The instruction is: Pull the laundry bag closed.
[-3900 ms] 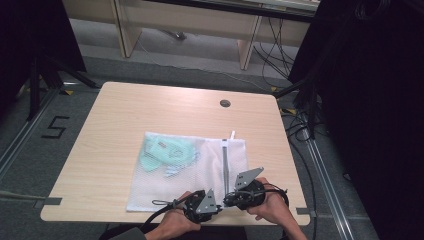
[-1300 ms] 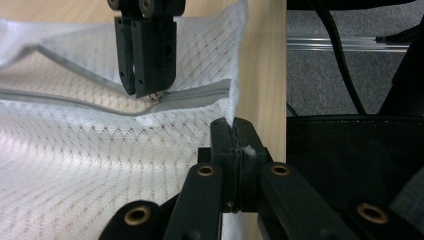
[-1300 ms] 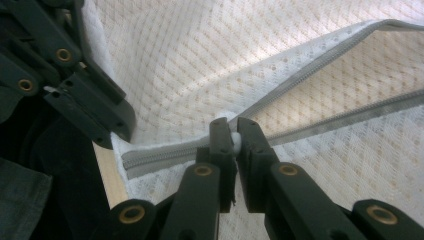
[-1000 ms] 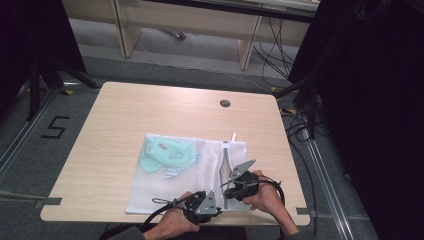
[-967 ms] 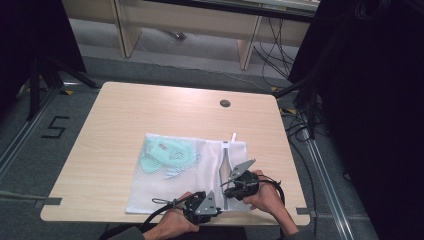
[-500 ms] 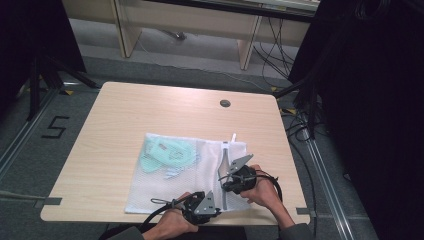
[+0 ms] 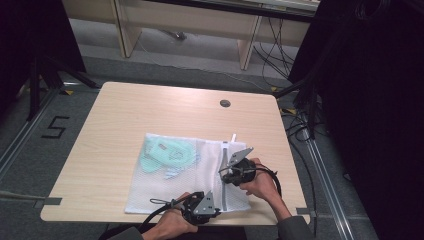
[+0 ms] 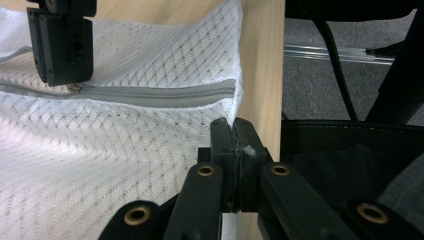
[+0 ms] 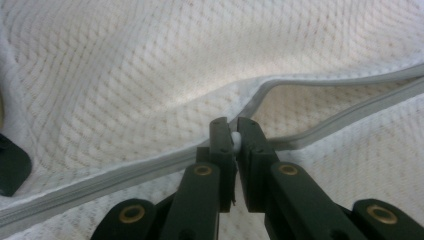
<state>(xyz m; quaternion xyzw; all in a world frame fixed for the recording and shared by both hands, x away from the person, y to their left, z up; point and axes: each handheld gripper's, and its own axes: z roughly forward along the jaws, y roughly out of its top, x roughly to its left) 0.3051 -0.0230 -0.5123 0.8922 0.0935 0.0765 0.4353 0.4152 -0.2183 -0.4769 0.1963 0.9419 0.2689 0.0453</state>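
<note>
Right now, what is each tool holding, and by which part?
The left tool pinches the mesh bag at its near corner, by the zipper's closed end. The right tool is shut on the white zipper pull.

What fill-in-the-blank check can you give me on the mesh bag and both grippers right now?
1. The left gripper pinches the mesh bag at its ____.
2. The right gripper is shut on the white zipper ____.
3. Ahead of the right gripper, the zipper lies ____.
4. The bag holds something ____ in colour.

Missing: corner; pull; open; green
</note>
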